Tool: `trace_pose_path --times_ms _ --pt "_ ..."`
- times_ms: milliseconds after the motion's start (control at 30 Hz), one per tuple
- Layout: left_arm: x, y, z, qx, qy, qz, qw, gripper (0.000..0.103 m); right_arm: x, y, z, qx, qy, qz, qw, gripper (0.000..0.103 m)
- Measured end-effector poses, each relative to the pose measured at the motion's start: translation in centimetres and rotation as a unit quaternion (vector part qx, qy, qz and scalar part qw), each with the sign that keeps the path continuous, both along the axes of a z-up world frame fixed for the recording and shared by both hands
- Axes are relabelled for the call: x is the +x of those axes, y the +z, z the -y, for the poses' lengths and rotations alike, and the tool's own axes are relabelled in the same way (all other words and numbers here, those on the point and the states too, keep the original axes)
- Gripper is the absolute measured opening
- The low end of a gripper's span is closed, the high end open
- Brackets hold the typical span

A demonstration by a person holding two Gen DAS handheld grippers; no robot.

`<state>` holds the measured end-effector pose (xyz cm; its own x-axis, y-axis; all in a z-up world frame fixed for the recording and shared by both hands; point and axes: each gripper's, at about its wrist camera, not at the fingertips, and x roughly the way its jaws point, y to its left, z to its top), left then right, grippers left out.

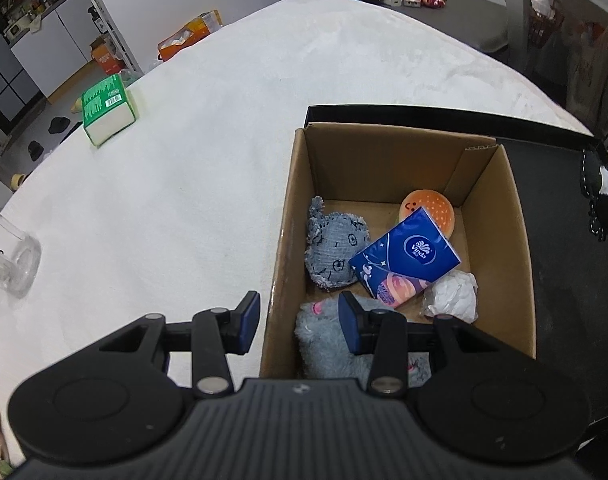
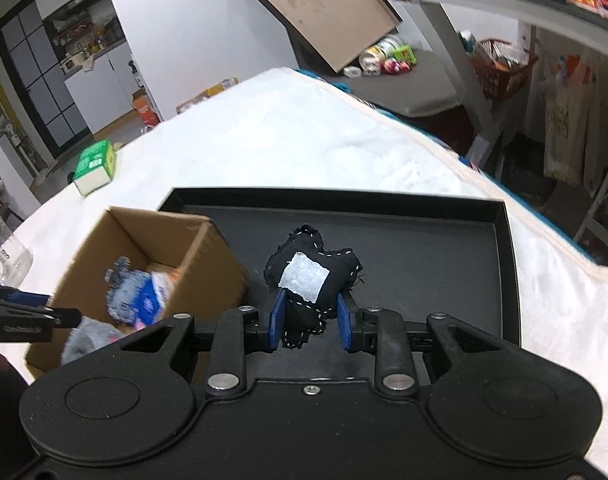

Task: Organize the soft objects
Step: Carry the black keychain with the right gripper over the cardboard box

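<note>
An open cardboard box (image 1: 288,216) stands on the white cloth and holds a denim plush (image 1: 334,250), a blue tissue pack (image 1: 404,256), an orange burger toy (image 1: 428,206), a crumpled white paper ball (image 1: 452,294) and a grey fluffy toy (image 1: 324,340). My left gripper (image 1: 300,322) is open and empty, astride the box's near left wall. In the right wrist view my right gripper (image 2: 310,322) is shut on a black stitched plush with a white patch (image 2: 312,276), above the black tray (image 2: 424,248). The box (image 2: 208,260) sits to its left.
A green and white tissue box (image 1: 108,110) lies far left on the cloth. A clear glass (image 1: 8,256) stands at the left edge. The black tray (image 1: 564,240) adjoins the box's right side. Shelves and clutter lie beyond the table.
</note>
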<state>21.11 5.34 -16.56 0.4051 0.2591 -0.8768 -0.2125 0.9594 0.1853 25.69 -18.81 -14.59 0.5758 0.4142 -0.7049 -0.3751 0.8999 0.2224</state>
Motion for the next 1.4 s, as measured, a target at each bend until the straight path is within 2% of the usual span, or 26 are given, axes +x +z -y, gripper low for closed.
trace_pose_path --times_ms 300,600,767,833,967,1133,1400 --pt "-0.8 0.2 -1.5 -0.039 0.006 0.020 0.9990 0.041 -1.1 3.2 -2.9 0.002 0.016 0.026 1.000 0.028" --pt "-1.3 -0.1 -3.4 -0.084 0.028 0.020 0.9959 0.041 -2.3 4.6 -5.9 -0.006 0.036 0.035 0.999 0.029" --pt "-1.6 -0.3 -4.4 -0.109 0.039 0.024 0.9930 0.032 -2.9 4.8 -7.6 -0.017 0.044 0.036 0.998 0.029" --pt "-1.8 -0.3 -4.7 -0.117 0.038 0.031 0.9919 0.022 -3.1 4.8 -8.2 -0.021 0.047 0.036 0.998 0.030" --pt "-2.1 -0.5 -5.5 -0.132 0.044 0.039 0.9894 0.010 -3.5 4.9 -9.4 -0.027 0.052 0.037 0.998 0.030" --pt "-2.4 -0.7 -6.3 -0.159 0.049 0.046 0.9849 0.010 -3.8 4.8 -10.9 -0.036 0.059 0.037 0.997 0.030" --pt "-2.7 -0.7 -6.9 -0.178 0.044 0.057 0.9815 0.010 -4.4 4.9 -13.1 -0.050 0.071 0.040 0.995 0.030"
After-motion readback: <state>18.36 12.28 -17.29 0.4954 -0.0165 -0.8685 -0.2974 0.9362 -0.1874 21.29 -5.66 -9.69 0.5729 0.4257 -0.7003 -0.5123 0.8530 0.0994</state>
